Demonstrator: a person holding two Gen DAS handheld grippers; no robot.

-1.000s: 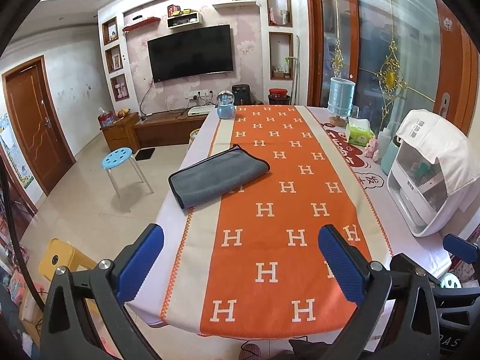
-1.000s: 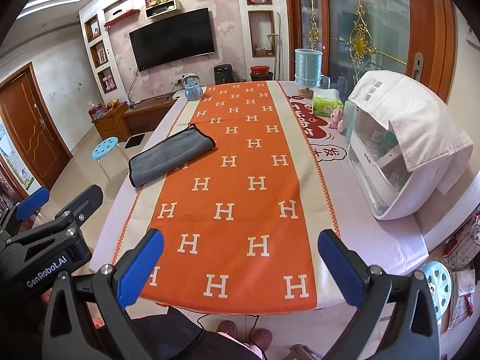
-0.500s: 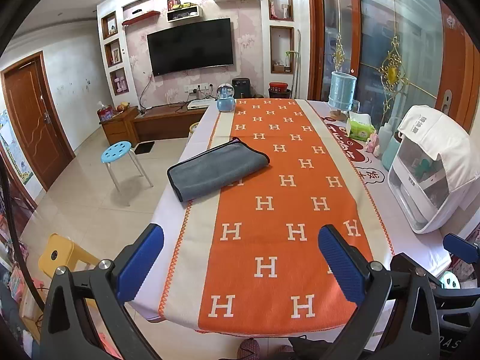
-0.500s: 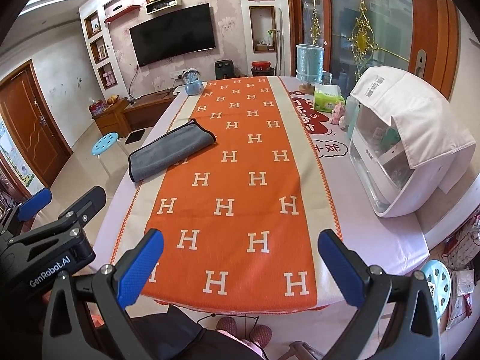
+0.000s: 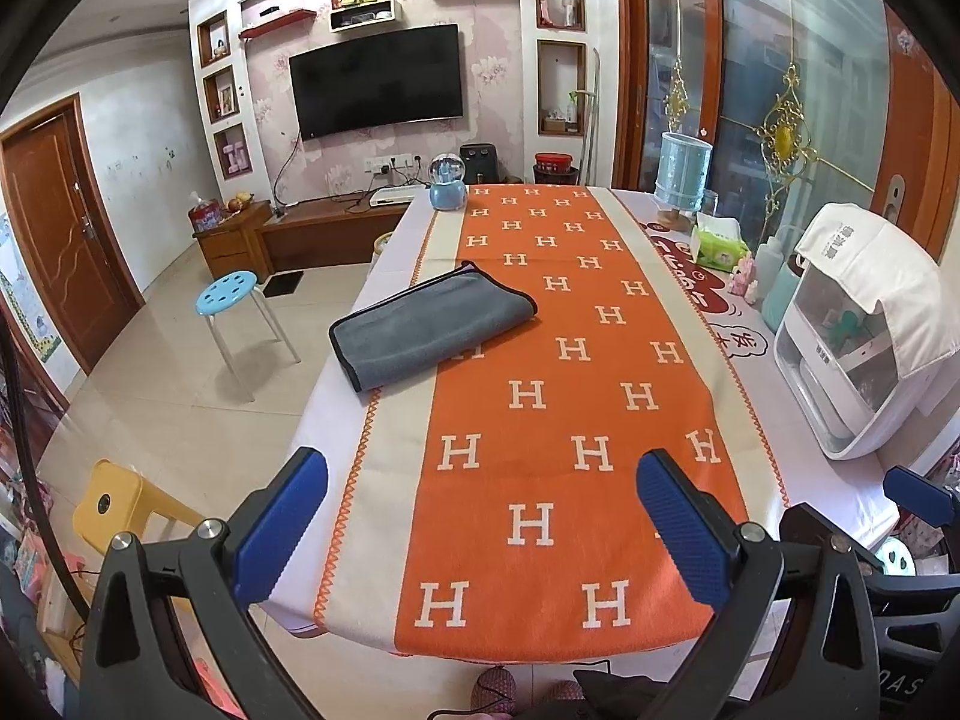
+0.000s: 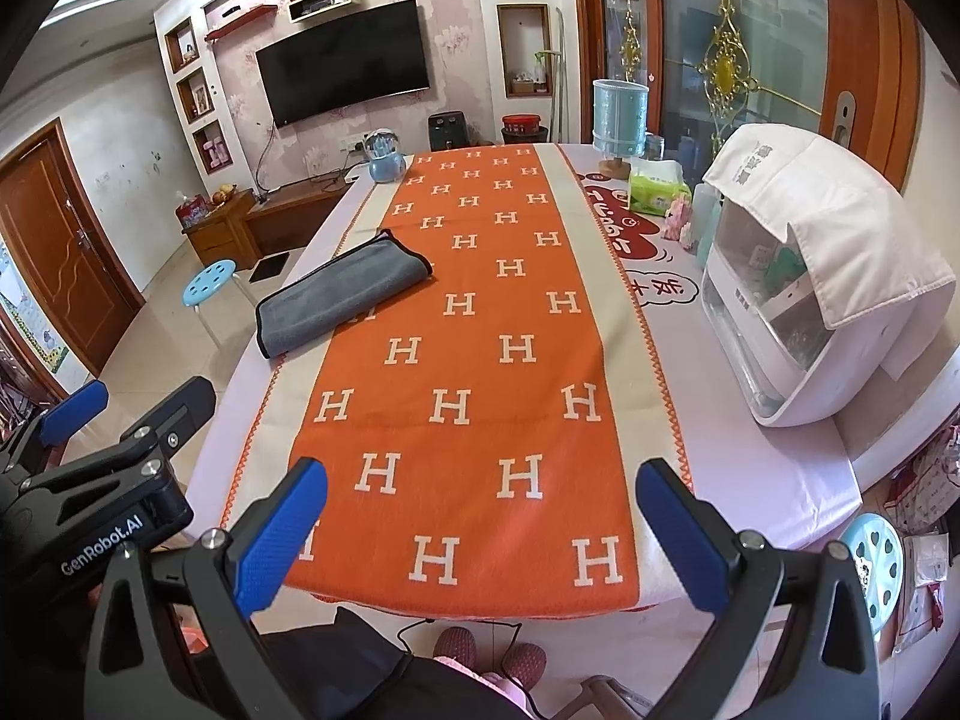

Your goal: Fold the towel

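A grey towel with a dark edge (image 5: 429, 324) lies folded flat on the left side of the table, partly on the orange runner (image 5: 558, 396); it also shows in the right wrist view (image 6: 342, 297). My left gripper (image 5: 482, 525) is open and empty, held back above the table's near edge, well short of the towel. My right gripper (image 6: 480, 531) is open and empty, also above the near edge. The left gripper's body shows at the left of the right wrist view (image 6: 96, 480).
A white appliance with a cloth cover (image 5: 864, 330) stands on the table's right side. A tissue pack (image 5: 717, 246), a blue bucket (image 5: 684, 171) and a snow globe (image 5: 447, 186) stand further back. A blue stool (image 5: 231, 291) and a yellow stool (image 5: 120, 504) stand on the floor at left.
Both grippers have drawn back and up from the table; the towel and table look smaller and farther. The towel has not moved. Both grippers stay open.
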